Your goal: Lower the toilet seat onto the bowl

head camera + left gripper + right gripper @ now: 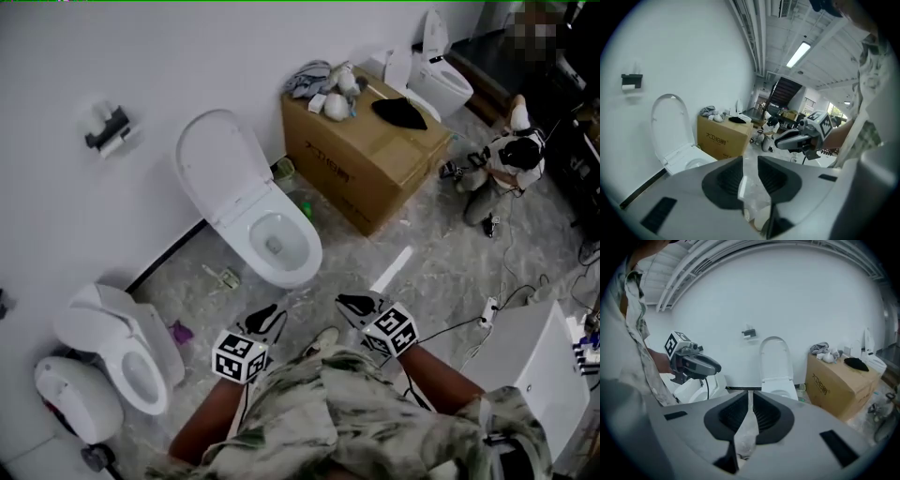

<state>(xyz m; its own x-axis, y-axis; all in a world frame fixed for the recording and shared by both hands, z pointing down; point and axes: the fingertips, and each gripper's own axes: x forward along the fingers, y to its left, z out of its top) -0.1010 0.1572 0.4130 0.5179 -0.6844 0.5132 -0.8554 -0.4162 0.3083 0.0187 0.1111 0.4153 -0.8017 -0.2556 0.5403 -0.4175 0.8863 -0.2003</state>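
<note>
The toilet seat (217, 161) stands raised, leaning back toward the white wall (56, 56). I cannot tell it apart from the lid behind it. In the head view its long axis runs from its rounded top at the upper left down to the hinge. The open bowl (302, 267) continues that line, with its front pointing to the lower right, toward the person. In both gripper views the seat is an upright oval, taller than it is wide.

Both grippers are in the air near the person's body, well apart from the toilet and aimed roughly at it. The left gripper (265, 321) has its jaws clearly apart with nothing between them. The right gripper (358, 305) has its jaws only a thin slit apart, and it is also empty.

A cardboard box (366, 164) stands just right of the bowl, with small items on top. A second toilet (127, 352) sits to the left, and a paper holder (108, 127) hangs on the wall.
</note>
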